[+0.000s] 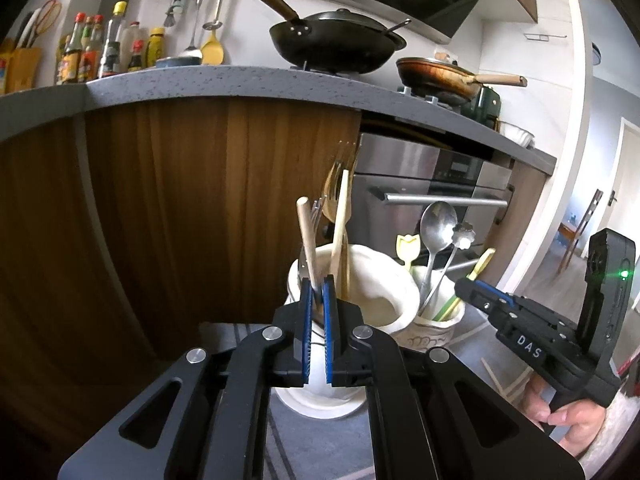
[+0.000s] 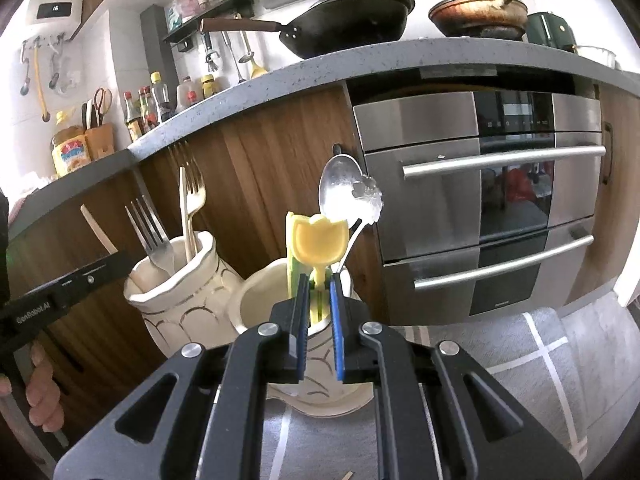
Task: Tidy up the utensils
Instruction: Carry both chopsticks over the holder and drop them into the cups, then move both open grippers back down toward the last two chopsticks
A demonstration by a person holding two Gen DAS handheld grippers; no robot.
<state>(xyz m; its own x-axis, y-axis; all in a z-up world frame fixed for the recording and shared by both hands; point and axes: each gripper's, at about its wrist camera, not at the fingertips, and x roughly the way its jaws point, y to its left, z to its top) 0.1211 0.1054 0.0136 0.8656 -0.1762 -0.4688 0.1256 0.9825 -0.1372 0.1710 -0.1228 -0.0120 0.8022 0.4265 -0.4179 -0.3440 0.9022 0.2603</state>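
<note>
Two cream jars stood side by side on the grey mat (image 2: 520,344): the left jar (image 1: 372,280) held forks and wooden sticks, the right jar (image 2: 256,304) spoons. The left gripper (image 1: 318,280) pinched a wooden stick (image 1: 307,236) low on its shaft, light, stiff and smooth enough to slip. The right gripper (image 2: 320,280) was closed on the thin stem of the tulip spoon (image 2: 320,240), likely light plastic, best gripped gently there.

Home kitchen, prob.: wok (image 1: 336,46) on stove, oven (image 2: 480,200), condiment btls (image 1: 96,48).
</note>
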